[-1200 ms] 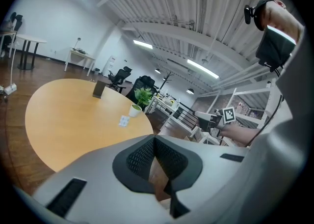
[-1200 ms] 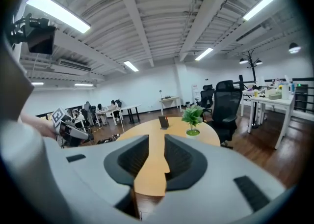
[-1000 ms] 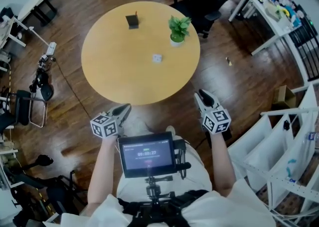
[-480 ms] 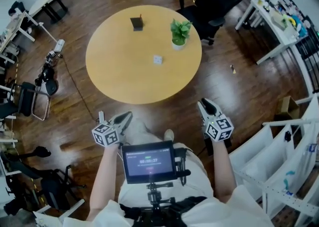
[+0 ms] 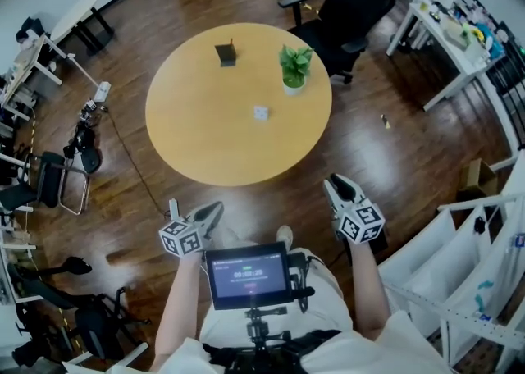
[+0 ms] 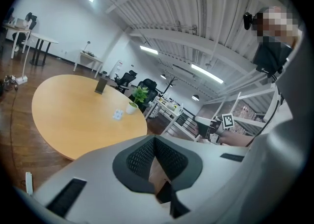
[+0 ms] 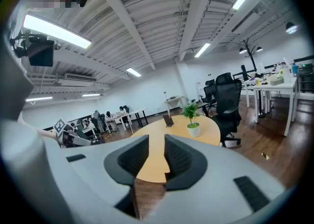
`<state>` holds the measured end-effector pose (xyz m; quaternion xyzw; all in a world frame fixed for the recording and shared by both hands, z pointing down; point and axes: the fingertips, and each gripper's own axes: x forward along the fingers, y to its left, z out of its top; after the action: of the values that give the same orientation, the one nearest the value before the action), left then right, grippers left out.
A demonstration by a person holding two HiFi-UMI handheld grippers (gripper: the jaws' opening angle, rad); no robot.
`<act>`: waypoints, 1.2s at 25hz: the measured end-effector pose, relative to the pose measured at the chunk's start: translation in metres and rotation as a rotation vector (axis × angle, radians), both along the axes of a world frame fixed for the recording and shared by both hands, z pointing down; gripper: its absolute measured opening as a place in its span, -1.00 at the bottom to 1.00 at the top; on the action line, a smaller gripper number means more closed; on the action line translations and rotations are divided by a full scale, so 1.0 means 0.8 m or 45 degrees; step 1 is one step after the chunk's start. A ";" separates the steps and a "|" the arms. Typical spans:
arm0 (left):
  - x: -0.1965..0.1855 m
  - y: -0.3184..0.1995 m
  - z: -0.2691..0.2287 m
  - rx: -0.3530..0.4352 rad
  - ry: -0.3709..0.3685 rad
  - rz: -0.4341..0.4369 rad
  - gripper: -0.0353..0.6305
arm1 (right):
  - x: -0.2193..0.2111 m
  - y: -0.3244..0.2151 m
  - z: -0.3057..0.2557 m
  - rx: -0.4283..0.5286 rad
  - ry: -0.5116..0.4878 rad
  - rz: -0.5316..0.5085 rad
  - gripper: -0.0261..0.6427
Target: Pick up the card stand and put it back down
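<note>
The card stand [image 5: 226, 53] is a small dark upright piece at the far side of the round wooden table [image 5: 205, 143]; it also shows in the left gripper view [image 6: 100, 85] and the right gripper view [image 7: 168, 120]. A small white item [image 5: 261, 112] lies near the table's middle. Both grippers hover over the floor, short of the table's near edge. My left gripper [image 5: 211, 214] has its tips together, with nothing held [image 6: 154, 140]. My right gripper [image 5: 335, 184] stands open, and the tabletop shows through the gap between its pads [image 7: 156, 142].
A potted plant [image 5: 294, 65] stands on the table right of the card stand. A black office chair [image 5: 349, 3] is behind the table. White desks [image 5: 447, 28] and a white rack [image 5: 459, 266] fill the right side. Chairs and gear [image 5: 78, 139] lie on the floor at left.
The table has slid further away in the head view, and both grippers have drawn back from its near edge. Neither gripper's jaws have visibly changed.
</note>
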<state>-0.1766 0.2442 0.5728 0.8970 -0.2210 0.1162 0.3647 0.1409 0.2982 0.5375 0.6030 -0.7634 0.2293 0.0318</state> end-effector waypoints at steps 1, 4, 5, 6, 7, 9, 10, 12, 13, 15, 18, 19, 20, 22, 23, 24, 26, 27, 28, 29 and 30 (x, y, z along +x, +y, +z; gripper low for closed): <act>0.004 -0.006 -0.005 0.007 0.020 0.010 -0.89 | -0.001 -0.001 -0.004 0.003 0.000 0.008 -0.59; 0.012 -0.026 -0.020 0.035 0.053 0.036 -0.89 | -0.009 -0.009 -0.014 0.014 -0.001 0.037 -0.59; 0.011 -0.033 -0.025 0.056 0.055 0.045 -0.89 | -0.012 -0.013 -0.016 0.015 0.000 0.047 -0.59; 0.008 -0.041 -0.031 0.083 0.057 0.052 -0.89 | -0.016 -0.016 -0.018 0.015 0.004 0.057 -0.59; 0.005 -0.052 -0.037 0.115 0.058 0.057 -0.89 | -0.021 -0.019 -0.019 0.011 0.012 0.066 -0.59; -0.003 -0.069 -0.046 0.172 0.052 0.071 -0.89 | -0.035 -0.025 -0.017 -0.006 0.041 0.081 -0.59; -0.008 -0.072 -0.047 0.192 0.045 0.084 -0.89 | -0.043 -0.027 -0.016 -0.017 0.055 0.087 -0.59; -0.019 -0.074 -0.045 0.218 0.033 0.113 -0.89 | -0.055 -0.032 -0.015 -0.022 0.066 0.104 -0.59; -0.025 -0.078 -0.045 0.223 0.033 0.123 -0.89 | -0.059 -0.035 -0.016 -0.016 0.064 0.116 -0.59; -0.037 -0.087 -0.043 0.220 0.040 0.129 -0.89 | -0.065 -0.041 -0.016 -0.006 0.056 0.140 -0.59; -0.055 -0.101 -0.035 0.207 0.053 0.132 -0.89 | -0.075 -0.046 -0.016 -0.010 0.040 0.169 -0.59; -0.059 -0.105 -0.033 0.203 0.055 0.139 -0.89 | -0.079 -0.047 -0.020 -0.012 0.036 0.177 -0.59; -0.063 -0.108 -0.031 0.198 0.054 0.148 -0.89 | -0.084 -0.049 -0.025 -0.012 0.039 0.180 -0.59; -0.068 -0.116 -0.026 0.189 0.047 0.162 -0.89 | -0.089 -0.051 -0.031 -0.001 0.057 0.182 -0.59; -0.069 -0.121 -0.024 0.185 0.045 0.167 -0.89 | -0.089 -0.052 -0.032 0.007 0.066 0.182 -0.59; -0.068 -0.127 -0.023 0.185 0.046 0.172 -0.89 | -0.090 -0.052 -0.033 0.014 0.074 0.182 -0.59; -0.065 -0.137 -0.027 0.189 0.053 0.184 -0.89 | -0.092 -0.053 -0.038 0.021 0.087 0.185 -0.59; -0.063 -0.141 -0.029 0.192 0.057 0.193 -0.89 | -0.093 -0.053 -0.037 0.020 0.089 0.189 -0.59; -0.061 -0.145 -0.029 0.192 0.061 0.203 -0.89 | -0.093 -0.052 -0.036 0.019 0.088 0.197 -0.59; -0.059 -0.149 -0.029 0.193 0.064 0.214 -0.89 | -0.093 -0.052 -0.037 0.019 0.085 0.206 -0.59; -0.057 -0.153 -0.030 0.195 0.067 0.224 -0.89 | -0.093 -0.052 -0.038 0.020 0.083 0.216 -0.59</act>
<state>-0.2221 0.1220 0.5488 0.9410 -0.1399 0.1069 0.2891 0.0662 0.2564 0.5072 0.6730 -0.7098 0.2053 0.0324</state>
